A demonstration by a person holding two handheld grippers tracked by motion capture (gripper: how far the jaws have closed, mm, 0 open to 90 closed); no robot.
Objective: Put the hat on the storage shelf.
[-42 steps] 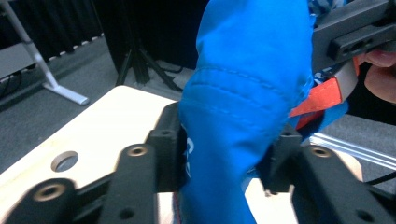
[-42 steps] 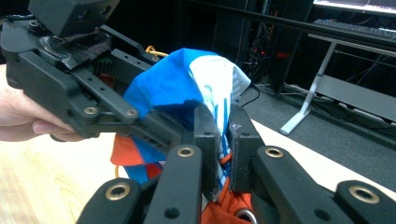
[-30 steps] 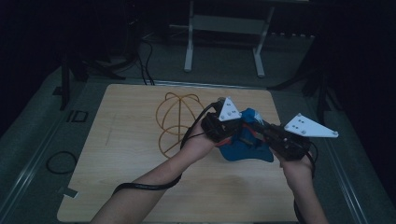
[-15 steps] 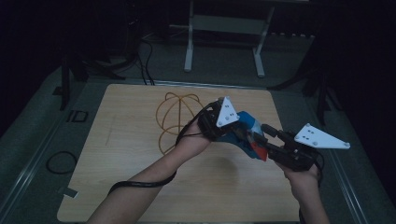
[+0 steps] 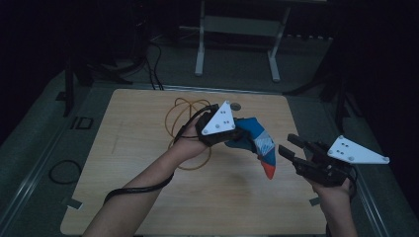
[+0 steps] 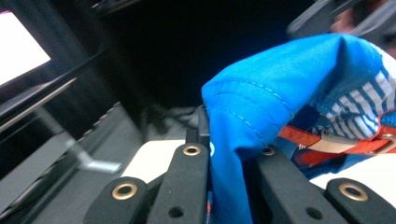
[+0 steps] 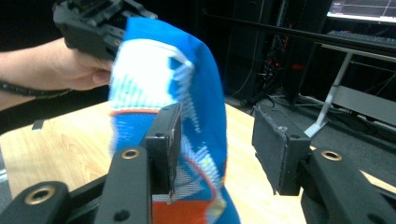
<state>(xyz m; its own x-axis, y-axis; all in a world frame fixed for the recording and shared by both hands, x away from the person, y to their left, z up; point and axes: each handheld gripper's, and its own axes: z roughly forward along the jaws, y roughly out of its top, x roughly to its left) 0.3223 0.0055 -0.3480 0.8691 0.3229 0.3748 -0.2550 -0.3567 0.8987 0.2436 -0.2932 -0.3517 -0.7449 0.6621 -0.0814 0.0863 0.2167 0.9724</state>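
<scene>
The soft blue fabric garment [image 5: 253,138] carries white-and-blue stripes and an orange-red end, with an orange strap near the left jaws. The light wooden tabletop [image 5: 123,163] is pale tan; a thin yellowish wire hoop frame [image 5: 180,111] lies on it. Both grippers' jaws are black.

Over the wooden bench [image 5: 148,197], the left gripper [image 5: 232,134] pinches a blue, white-striped, orange-tipped garment [image 5: 257,143] that hangs clear. The right gripper [image 5: 289,150], jaws just opening and empty, sits just beside it. A wire basket [image 5: 184,116] rests behind.
</scene>
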